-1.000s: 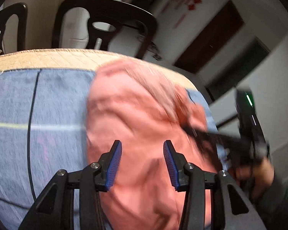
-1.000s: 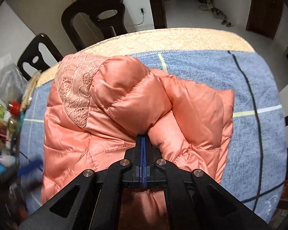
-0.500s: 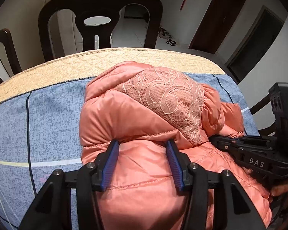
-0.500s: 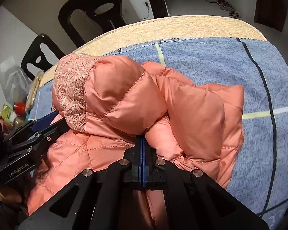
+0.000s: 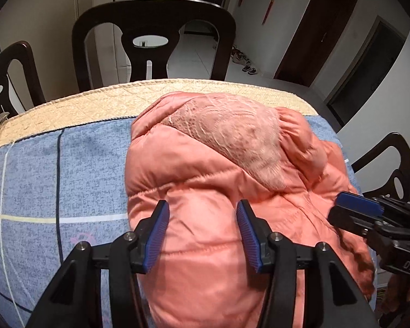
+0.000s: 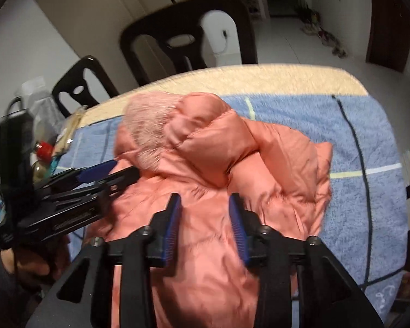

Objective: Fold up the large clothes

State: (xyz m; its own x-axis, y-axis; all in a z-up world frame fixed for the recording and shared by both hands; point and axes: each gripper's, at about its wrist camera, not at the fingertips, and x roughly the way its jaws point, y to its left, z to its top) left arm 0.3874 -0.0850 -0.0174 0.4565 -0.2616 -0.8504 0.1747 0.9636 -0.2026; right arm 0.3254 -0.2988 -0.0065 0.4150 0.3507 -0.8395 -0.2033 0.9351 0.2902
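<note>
Jacket [image 5: 205, 191]: quilted cloth, smooth with slight sheen, stitched seams; matt lace panel [image 5: 232, 136] on far part. Cover [image 5: 68, 177] over the tabletop: matt woven cloth, speckled blue, with a quilted beige border [image 5: 82, 104] at far edge. Left tongs [image 5: 202, 232]: matt black plastic arms, ribbed blue pads [image 5: 155, 235], shiny metal screws. Right tongs [image 6: 205, 224]: same build. Chair [image 5: 153, 27] at far side: dark, glossy, smooth.

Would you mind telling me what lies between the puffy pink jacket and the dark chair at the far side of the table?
In the left wrist view, only the quilted beige border of the table cover lies between the pink jacket and the dark chair; nothing rests on that strip.
</note>
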